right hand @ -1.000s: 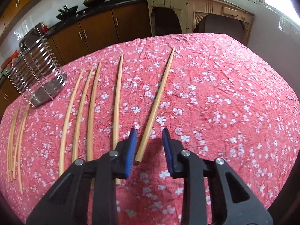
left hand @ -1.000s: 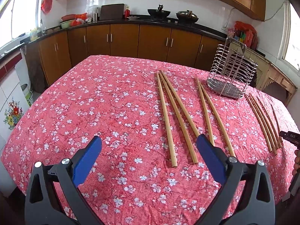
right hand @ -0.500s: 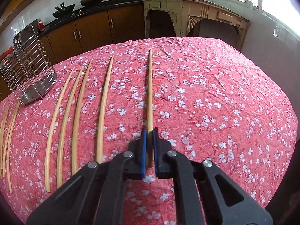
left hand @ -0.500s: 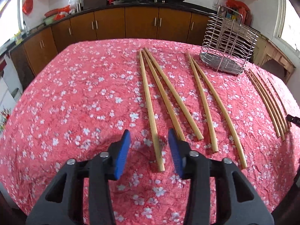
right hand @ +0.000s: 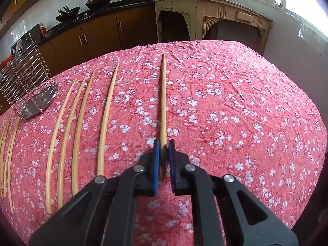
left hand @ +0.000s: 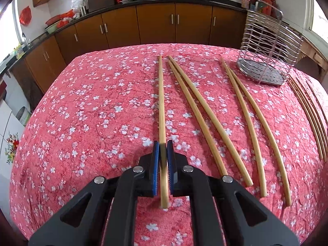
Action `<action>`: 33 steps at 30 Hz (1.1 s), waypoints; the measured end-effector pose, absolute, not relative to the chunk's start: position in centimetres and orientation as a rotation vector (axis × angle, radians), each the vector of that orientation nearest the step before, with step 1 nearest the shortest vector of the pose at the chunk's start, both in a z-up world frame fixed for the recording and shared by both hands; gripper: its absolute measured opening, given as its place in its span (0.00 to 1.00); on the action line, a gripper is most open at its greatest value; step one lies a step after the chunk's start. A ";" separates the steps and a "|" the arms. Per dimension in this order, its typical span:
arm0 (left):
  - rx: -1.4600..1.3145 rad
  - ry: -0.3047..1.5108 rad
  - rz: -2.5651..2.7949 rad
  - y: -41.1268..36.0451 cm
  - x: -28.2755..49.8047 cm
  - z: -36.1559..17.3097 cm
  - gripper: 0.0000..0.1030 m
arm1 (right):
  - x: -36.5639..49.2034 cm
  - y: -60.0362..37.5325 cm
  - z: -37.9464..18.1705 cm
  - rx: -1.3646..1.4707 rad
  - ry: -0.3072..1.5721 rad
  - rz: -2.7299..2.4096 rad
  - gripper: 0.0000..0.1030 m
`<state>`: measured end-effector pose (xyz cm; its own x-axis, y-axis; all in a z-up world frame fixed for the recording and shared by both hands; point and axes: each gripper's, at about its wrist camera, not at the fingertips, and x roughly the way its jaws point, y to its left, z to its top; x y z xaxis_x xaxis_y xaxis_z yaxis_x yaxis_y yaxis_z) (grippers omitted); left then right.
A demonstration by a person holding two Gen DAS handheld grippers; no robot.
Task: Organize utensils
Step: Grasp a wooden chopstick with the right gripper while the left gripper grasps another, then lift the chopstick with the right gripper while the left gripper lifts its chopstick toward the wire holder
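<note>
Several long bamboo chopsticks lie on the red floral tablecloth (left hand: 82, 123). My left gripper (left hand: 163, 146) is shut on the near end of the leftmost chopstick (left hand: 161, 102), which points away from me. My right gripper (right hand: 163, 145) is shut on the near end of the rightmost chopstick (right hand: 163, 94). A steel wire utensil rack (left hand: 266, 47) stands at the back right in the left wrist view; it also shows in the right wrist view (right hand: 26, 86) at the far left. It looks empty.
Other chopsticks lie in pairs (left hand: 205, 119) (left hand: 252, 123), and a thinner bundle (left hand: 309, 112) lies by the right edge. In the right wrist view several lie left of my gripper (right hand: 80, 127). Wooden cabinets (left hand: 155, 26) stand behind the table.
My left gripper moved forward and to the right, then closed on the leftmost chopstick. My right gripper closed on the rightmost chopstick half a second ago and still holds it.
</note>
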<state>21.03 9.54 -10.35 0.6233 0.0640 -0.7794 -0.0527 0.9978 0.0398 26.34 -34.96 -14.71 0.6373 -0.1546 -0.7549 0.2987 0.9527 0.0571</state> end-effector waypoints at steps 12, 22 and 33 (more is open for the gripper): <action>0.014 0.891 0.035 9.0 18.8 -10.2 0.13 | 24.7 -34.2 -15.0 0.176 0.841 -0.253 0.15; -0.017 0.884 0.042 10.0 17.9 -9.6 0.07 | 23.0 -34.5 -14.2 0.188 0.812 -0.240 0.07; -0.024 0.632 0.064 10.8 15.1 -2.3 0.07 | 19.4 -34.2 -6.6 0.124 0.574 -0.247 0.07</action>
